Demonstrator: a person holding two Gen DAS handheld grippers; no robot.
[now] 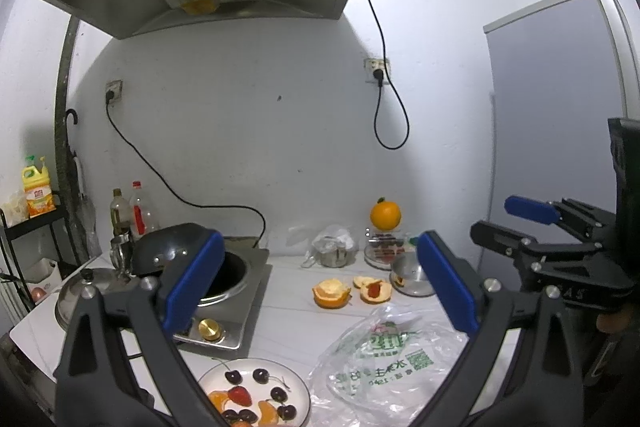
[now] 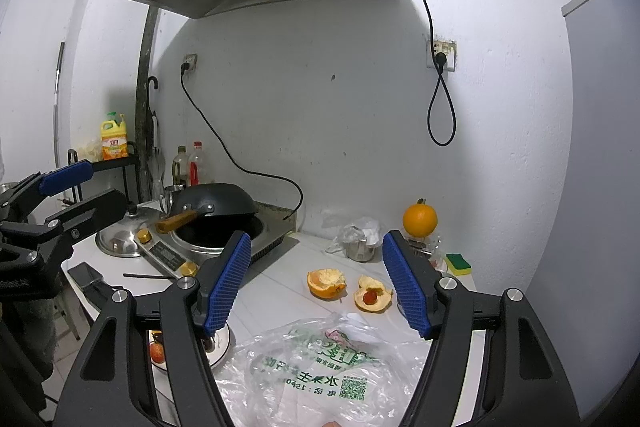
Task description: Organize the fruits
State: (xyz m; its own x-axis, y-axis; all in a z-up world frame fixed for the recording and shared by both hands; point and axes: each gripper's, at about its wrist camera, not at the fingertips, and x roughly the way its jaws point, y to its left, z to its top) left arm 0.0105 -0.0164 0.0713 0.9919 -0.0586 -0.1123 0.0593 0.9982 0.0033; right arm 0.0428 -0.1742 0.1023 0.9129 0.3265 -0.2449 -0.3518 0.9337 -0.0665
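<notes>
A white plate (image 1: pixel 298 383) at the counter's near edge holds cherries (image 1: pixel 261 375), a strawberry (image 1: pixel 239 395) and orange segments (image 1: pixel 267 411); part of it shows in the right wrist view (image 2: pixel 222 347). Two orange peel cups (image 1: pixel 331 293) (image 1: pixel 375 290) lie mid-counter; one holds something red (image 2: pixel 370 295). A whole orange (image 1: pixel 385 214) (image 2: pixel 419 219) rests on a container at the back. My left gripper (image 1: pixel 320 283) is open and empty, raised above the counter. My right gripper (image 2: pixel 316 283) is open and empty over a clear plastic bag (image 2: pixel 320 367).
An induction cooker (image 1: pixel 232 303) with a black wok (image 2: pixel 214 205) and a steel lid (image 2: pixel 124 235) take up the left. Bottles (image 1: pixel 136 215), a bagged tin (image 1: pixel 334 249), a steel bowl (image 1: pixel 410 277) and a sponge (image 2: pixel 458 263) stand along the back. A range hood hangs overhead.
</notes>
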